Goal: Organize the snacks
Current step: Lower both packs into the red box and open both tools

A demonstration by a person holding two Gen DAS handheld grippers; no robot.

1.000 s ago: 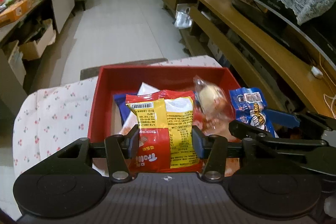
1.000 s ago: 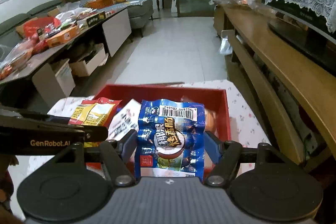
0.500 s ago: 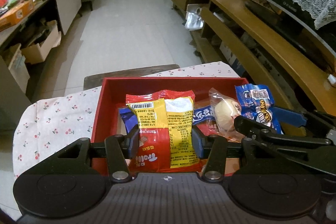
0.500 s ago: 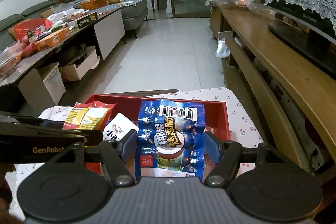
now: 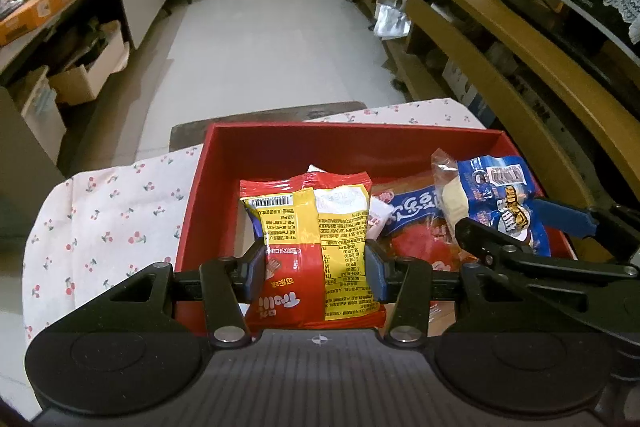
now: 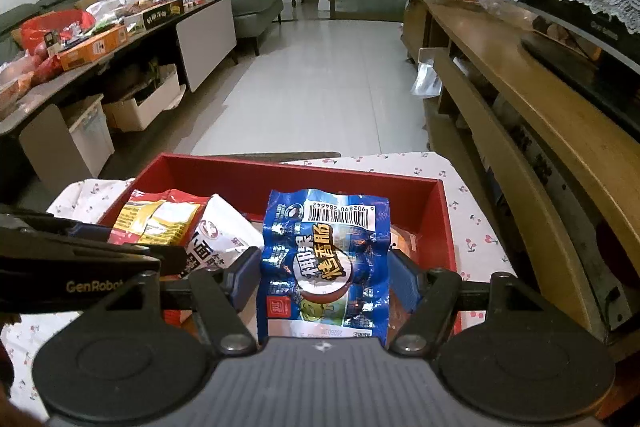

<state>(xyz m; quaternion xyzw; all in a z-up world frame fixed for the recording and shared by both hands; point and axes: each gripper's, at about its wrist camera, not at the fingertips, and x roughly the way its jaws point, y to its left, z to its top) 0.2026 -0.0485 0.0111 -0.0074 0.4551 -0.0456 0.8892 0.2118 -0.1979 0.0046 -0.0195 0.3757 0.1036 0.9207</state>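
Note:
My left gripper [image 5: 316, 273] is shut on a red and yellow snack packet [image 5: 312, 227], held over the near part of a red box [image 5: 352, 147]. My right gripper [image 6: 324, 281] is shut on a blue snack packet [image 6: 326, 259], held over the same red box [image 6: 288, 175]. The blue packet [image 5: 500, 203] and the right gripper also show at the right of the left wrist view. Inside the box lie a blue wrapper [image 5: 412, 211], a clear-wrapped bun [image 5: 450, 195] and a white packet [image 6: 224, 235].
The box sits on a white cherry-print cloth [image 5: 108, 207]. A wooden TV bench [image 6: 540, 115] runs along the right. A cluttered long table [image 6: 100, 39] and cardboard boxes [image 6: 140, 107] line the left. Tiled floor [image 6: 328, 83] lies beyond.
Both grippers have risen and drawn back a little with their packets still held; more of the box's inside and the far floor shows now.

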